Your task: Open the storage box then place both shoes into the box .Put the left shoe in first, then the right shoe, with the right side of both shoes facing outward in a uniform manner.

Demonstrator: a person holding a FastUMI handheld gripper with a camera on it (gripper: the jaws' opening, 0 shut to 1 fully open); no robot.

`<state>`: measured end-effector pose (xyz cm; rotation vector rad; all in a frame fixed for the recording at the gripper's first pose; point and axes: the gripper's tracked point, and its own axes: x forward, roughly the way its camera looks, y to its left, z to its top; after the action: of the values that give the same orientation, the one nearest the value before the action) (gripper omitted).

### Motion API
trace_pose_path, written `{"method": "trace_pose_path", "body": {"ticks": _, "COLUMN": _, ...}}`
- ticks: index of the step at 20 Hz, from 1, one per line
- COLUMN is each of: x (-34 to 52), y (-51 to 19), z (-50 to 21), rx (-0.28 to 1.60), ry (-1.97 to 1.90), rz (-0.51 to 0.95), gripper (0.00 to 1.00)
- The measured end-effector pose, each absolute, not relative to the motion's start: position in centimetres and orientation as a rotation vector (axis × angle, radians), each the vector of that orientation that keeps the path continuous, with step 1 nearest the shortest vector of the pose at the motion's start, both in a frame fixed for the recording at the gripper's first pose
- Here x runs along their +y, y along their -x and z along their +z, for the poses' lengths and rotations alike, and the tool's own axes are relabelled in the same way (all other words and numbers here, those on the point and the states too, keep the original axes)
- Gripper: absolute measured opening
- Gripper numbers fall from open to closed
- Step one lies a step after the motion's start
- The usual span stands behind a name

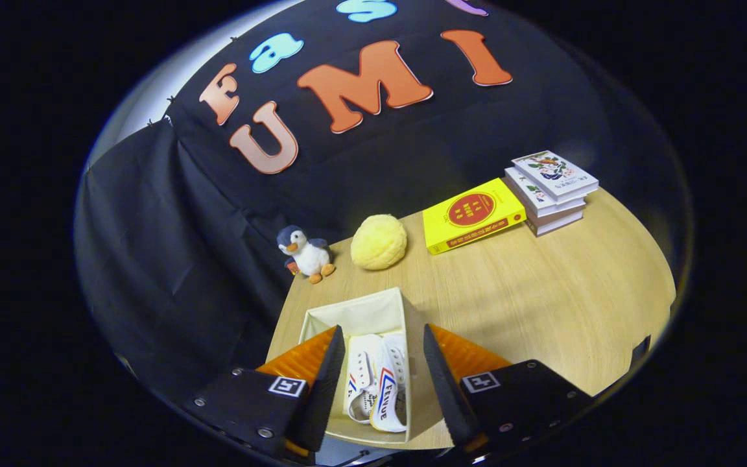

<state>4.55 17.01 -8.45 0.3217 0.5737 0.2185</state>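
- Nearest the camera, the gripper (380, 373) hangs above the storage box, its jaws spread wide apart and gripping nothing; each jaw stands over one side wall of the box.
- Between the jaws, low in the frame's centre, two white shoes (377, 383) lie side by side inside the storage box (354, 314), toes pointing away toward the far wall.
- One shoe shows red and blue stripes on its side.
- The box is open at the top, pale cream, and sits at the near left edge of the wooden table (542, 298).
- Beyond the box, left of centre, a small penguin plush (305, 253) stands by the black cloth wall.
- Just right of it rests a round yellow plush ball (379, 242).
- Further right lies a yellow book (473, 214), touching a stack of white books (552, 191) at the upper right.
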Motion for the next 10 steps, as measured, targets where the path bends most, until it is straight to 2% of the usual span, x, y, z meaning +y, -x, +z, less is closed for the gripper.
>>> {"method": "trace_pose_path", "body": {"ticks": 2, "x": 14.3, "y": -4.6, "z": -7.3, "rx": 0.546, "ry": -0.306, "rz": 0.191, "gripper": 0.87}}
{"method": "trace_pose_path", "body": {"ticks": 4, "x": 11.7, "y": -4.7, "z": -6.3, "rx": 0.522, "ry": -0.284, "rz": 0.166, "gripper": 0.97}}
{"method": "trace_pose_path", "body": {"ticks": 10, "x": 4.3, "y": -4.8, "z": -3.1, "rx": 0.439, "ry": -0.216, "rz": 0.106, "gripper": 0.98}}
